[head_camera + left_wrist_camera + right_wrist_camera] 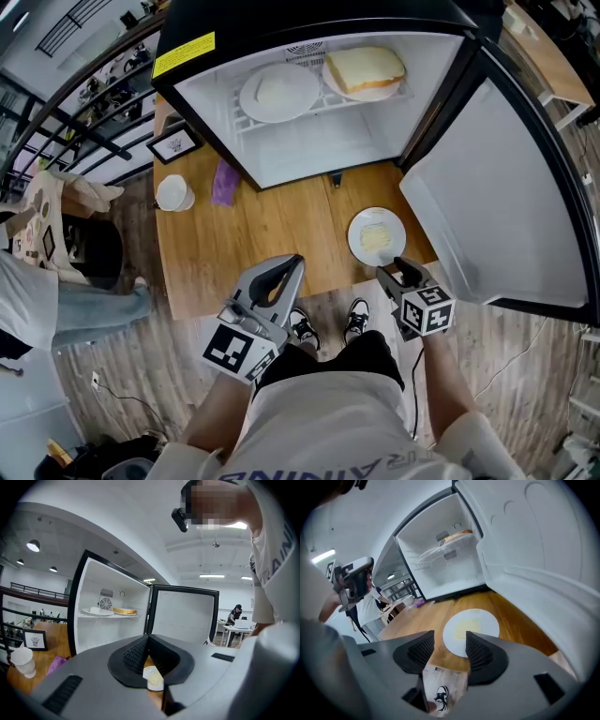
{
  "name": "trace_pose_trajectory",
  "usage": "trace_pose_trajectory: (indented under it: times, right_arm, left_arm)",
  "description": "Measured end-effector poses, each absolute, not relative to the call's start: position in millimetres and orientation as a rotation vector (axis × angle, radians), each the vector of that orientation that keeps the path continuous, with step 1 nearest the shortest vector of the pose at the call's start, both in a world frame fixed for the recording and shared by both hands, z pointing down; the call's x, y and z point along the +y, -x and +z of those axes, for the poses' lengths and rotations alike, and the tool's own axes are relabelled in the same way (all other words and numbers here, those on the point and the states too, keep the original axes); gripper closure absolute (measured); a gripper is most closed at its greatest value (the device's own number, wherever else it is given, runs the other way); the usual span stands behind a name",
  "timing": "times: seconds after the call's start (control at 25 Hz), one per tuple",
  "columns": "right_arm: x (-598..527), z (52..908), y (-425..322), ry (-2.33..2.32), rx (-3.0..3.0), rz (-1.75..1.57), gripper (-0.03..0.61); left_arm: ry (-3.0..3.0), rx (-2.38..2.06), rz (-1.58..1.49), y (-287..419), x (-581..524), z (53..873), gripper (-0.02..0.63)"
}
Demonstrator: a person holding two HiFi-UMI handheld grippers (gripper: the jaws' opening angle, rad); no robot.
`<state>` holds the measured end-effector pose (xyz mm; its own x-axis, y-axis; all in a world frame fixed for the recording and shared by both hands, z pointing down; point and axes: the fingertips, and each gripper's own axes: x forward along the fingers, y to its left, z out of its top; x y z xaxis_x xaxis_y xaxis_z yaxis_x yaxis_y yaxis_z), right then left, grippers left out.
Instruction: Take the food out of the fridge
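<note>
The left gripper [292,262] is held low and points forward, its jaws pressed together. The right gripper [397,270] is beside it, with its jaws apart and nothing between them.

**Desk:** Report the rig's outward condition.

**Operator:** I note the left gripper [292,263] and right gripper [398,269] have grey shells and black ribbed pads [480,651]. Each carries a cube [427,311] with black-and-white square markers.

**Desk:** And the wearer?

**Operator:** I record a white short-sleeved shirt [347,422] with grey lettering, black shorts [328,361] and black-and-white sneakers [356,321].
</note>
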<state>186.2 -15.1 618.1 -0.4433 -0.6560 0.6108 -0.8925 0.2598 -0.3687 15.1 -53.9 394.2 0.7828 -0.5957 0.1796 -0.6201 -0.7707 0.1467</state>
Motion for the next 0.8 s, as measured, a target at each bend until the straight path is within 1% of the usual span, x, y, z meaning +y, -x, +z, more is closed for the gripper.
trace_pose_trajectory:
  times: [0.04,0.08,0.16,0.32,0.4,0.52,0.8]
  right_arm:
    - [-19,605,-184,-1.436,-2.234,0.977,0.36]
    - [-24,592,-182,-1.459,-2.263,0.965,0.384]
    - [-34,565,-180,-1.517,-2.324,0.945,0.472]
    - [-49,511,-175,-1.595,-2.462,0.975,0.526]
    - [-55,485,-173,-1.62,-2.546,1.052,0.543]
    - [-62,449,-167,-1.643,-2.667,1.124,0.551]
    - [-69,389,-147,-1.671,-2.665,0.681,0.558]
  left_arm:
    - [-2.781,-0.962,0.174,-14,-54,392,0.604]
    - [-2.787,-0.969,0.169,-14,-55,390,0.604]
    - [-2.801,-0.986,0.164,-10,-57,386,0.604]
    - [-2.818,-1.03,0.133,0,-64,372,0.604]
    - [-2.821,-1.059,0.119,7,-68,367,0.604]
    - [-2.831,-1.1,0.108,16,-71,359,0.604]
    - [-2.845,-1.176,0.05,33,-72,333,0.604]
